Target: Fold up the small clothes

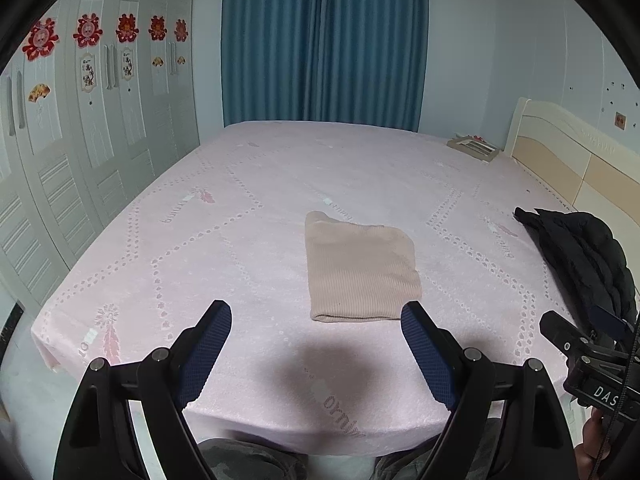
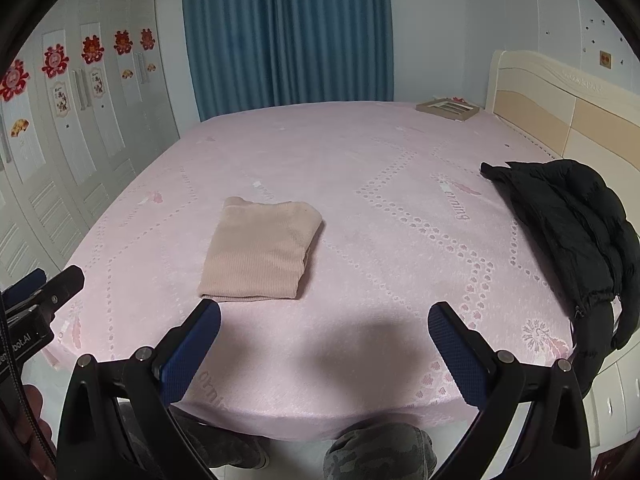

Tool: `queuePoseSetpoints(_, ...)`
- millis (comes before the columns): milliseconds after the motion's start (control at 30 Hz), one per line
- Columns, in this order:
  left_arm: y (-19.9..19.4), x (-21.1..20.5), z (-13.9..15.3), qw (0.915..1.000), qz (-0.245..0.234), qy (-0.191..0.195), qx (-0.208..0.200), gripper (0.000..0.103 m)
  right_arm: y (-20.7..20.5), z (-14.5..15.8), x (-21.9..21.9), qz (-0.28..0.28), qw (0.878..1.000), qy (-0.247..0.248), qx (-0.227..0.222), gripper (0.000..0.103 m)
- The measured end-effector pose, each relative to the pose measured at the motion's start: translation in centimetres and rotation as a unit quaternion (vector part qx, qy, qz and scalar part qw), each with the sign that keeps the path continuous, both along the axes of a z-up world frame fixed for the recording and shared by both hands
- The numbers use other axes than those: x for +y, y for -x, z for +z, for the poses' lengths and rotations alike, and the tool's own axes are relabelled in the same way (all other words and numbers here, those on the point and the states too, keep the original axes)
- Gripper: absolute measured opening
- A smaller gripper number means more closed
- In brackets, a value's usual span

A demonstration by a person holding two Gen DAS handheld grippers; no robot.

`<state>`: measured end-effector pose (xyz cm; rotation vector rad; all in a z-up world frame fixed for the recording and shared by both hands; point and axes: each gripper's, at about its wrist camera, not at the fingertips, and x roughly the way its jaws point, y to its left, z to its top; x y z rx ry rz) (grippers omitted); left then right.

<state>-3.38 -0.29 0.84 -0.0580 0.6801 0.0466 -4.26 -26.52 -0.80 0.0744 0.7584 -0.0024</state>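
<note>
Folded beige ribbed knit garment (image 1: 360, 270) flat mid-bed on pink patterned bedspread (image 1: 240, 184), bare cover all round, near edge just below. Black puffy jacket (image 2: 576, 220) well apart by the cream headboard (image 2: 560, 104). Left gripper (image 1: 316, 320) and right gripper (image 2: 324, 320) both angled down short of the garment, jaws wide, nothing between.

Both wrist views overlooking bed (image 1: 256, 168)
</note>
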Motion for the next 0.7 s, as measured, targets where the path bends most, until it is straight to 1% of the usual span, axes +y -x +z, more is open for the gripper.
queuePoseSetpoints(400, 0.22, 0.4, 0.16, 1.0, 0.0, 0.003, 0.0, 0.086, 0.53, 0.78, 0.17, 0.003, 1.0, -0.002, -0.009, 0.102)
queuePoseSetpoints(700, 0.39, 0.91, 0.21, 1.0, 0.003, 0.006, 0.003, 0.086, 0.63, 0.96, 0.34, -0.001, 1.0, 0.003, -0.004, 0.102)
